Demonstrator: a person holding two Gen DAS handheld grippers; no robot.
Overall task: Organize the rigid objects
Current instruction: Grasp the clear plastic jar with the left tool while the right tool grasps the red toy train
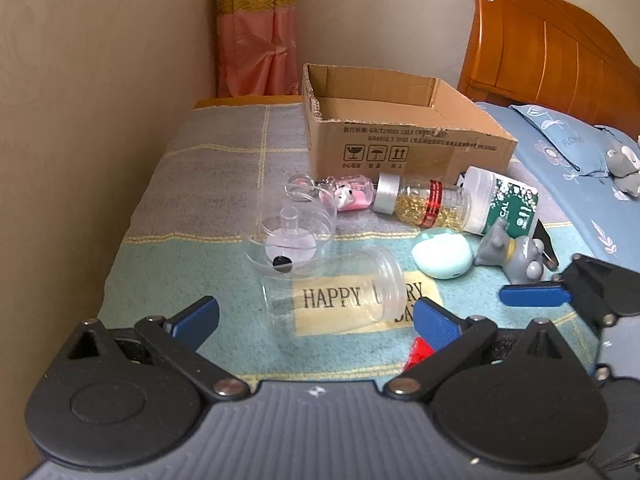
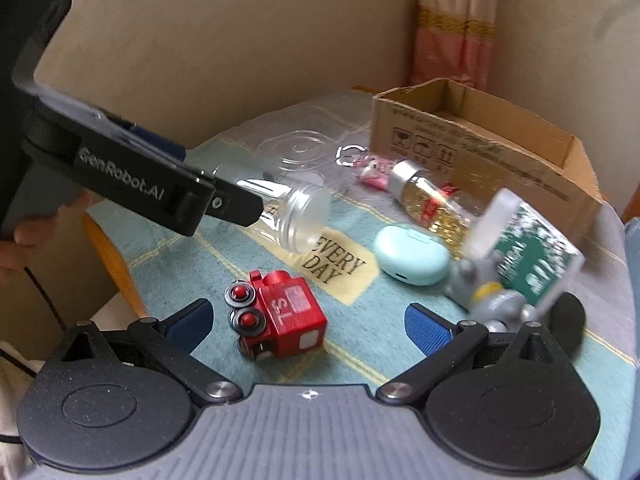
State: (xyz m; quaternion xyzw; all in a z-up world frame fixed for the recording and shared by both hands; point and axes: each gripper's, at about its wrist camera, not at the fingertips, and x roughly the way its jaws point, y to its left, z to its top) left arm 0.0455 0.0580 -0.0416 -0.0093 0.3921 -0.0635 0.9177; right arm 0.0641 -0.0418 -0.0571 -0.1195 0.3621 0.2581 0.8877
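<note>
A clear plastic jar lies on its side on the patterned cloth, between the open blue fingers of my left gripper. The jar also shows in the right wrist view, under the left gripper's black arm. A red toy train lies between the spread fingers of my right gripper, untouched. Behind are a mint case, a grey figurine, a gold-bead bottle, a green-labelled bottle, a pink keychain and a clear round container.
An open cardboard box stands at the back of the table, with nothing visible inside. A wall runs along the left, a pink curtain hangs in the corner. A bed with a wooden headboard lies right. A hand holds the left gripper.
</note>
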